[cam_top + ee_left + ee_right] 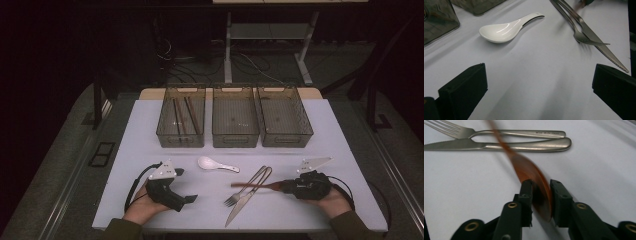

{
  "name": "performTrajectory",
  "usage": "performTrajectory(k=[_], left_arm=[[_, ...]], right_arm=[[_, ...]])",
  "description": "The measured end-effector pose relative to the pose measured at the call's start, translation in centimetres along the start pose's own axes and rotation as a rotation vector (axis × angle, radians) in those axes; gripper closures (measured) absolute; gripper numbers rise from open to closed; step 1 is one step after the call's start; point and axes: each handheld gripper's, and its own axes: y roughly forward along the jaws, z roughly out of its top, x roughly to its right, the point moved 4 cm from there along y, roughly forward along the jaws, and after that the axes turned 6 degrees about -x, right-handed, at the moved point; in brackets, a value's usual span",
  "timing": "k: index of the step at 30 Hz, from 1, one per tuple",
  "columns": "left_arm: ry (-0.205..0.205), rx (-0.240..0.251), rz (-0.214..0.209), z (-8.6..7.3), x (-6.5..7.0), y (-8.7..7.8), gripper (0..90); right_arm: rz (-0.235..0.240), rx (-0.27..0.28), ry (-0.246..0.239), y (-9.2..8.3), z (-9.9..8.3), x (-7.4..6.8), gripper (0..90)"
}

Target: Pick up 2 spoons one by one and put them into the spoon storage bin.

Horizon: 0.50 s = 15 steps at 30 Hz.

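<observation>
Right claw (539,192) clamped on the bowl end of a brown wooden spoon (529,170), low centre of the right gripper view, handle slanting up-left across knife (499,145) and fork (511,132). Probably light, stiff and smooth; likely to swivel in so narrow a pinch, so better gripped nearer the neck. Left claw (539,87) gaping wide and empty over bare tabletop (536,75), white soup spoon (504,30) at upper left. Three bins (235,117) across the upper middle of the high view, well apart.
</observation>
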Motion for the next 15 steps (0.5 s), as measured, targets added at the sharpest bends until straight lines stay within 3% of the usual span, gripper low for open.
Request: performTrajectory(k=[4,15], left_arm=[[0.003,-0.001,-0.001,0.0,0.02,0.01,0.0],[0.005,-0.003,-0.007,-0.02,0.09,0.08,0.0]], right_arm=[[-0.01,0.0,0.008,-0.02,0.0,0.2,79.5],[-0.007,-0.001,0.011,-0.06,-0.02,0.25,80.8]])
